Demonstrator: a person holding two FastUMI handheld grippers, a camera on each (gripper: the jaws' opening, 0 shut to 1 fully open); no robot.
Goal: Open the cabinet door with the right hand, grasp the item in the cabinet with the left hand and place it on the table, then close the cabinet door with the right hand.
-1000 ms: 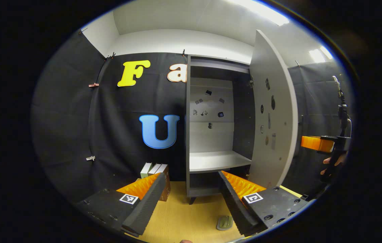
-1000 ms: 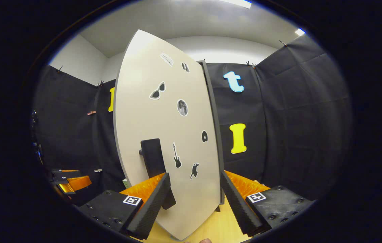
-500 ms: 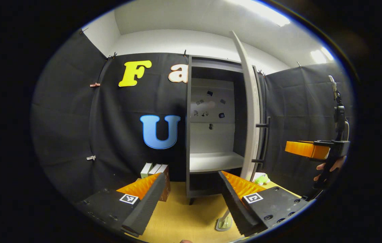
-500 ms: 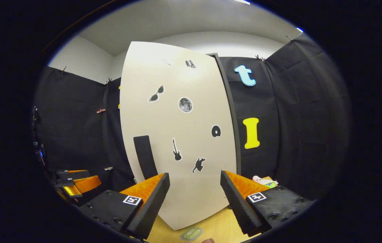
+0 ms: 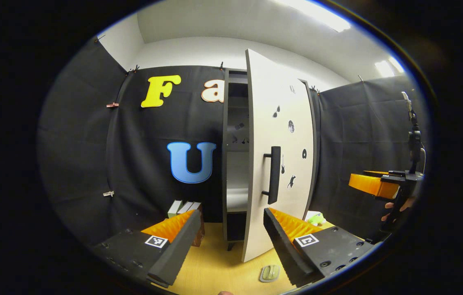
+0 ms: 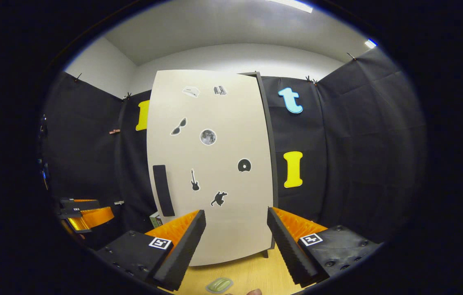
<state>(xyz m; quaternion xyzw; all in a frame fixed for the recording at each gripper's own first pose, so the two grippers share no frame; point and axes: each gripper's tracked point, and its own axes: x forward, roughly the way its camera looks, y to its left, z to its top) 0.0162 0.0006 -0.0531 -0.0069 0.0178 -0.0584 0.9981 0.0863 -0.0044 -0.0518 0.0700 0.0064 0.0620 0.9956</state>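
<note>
The cabinet (image 5: 227,164) stands on the wooden table (image 5: 215,266). Its pale door (image 5: 280,164) with small stickers and a dark bar handle (image 5: 274,175) hangs partly ajar, leaving a narrow gap on the left onto a white shelf (image 5: 236,198). From the right gripper view the door (image 6: 215,164) nearly covers the cabinet front, its handle (image 6: 163,190) at the left. A small greenish oval item (image 5: 269,273) lies on the table near the front edge (image 6: 219,284). My left gripper (image 5: 228,241) is open and empty. My right gripper (image 6: 235,241) is open, apart from the door.
Small boxes (image 5: 184,207) stand at the cabinet's left on the table. A green and white soft object (image 5: 315,218) lies behind the door on the right. A hand holds the right gripper (image 5: 378,184) at the far right. The left gripper (image 6: 86,215) appears at the low left.
The cabinet door has swung from wide open toward the cabinet and is now nearly closed. The right gripper has drawn back from the door. The left gripper has stayed put.
</note>
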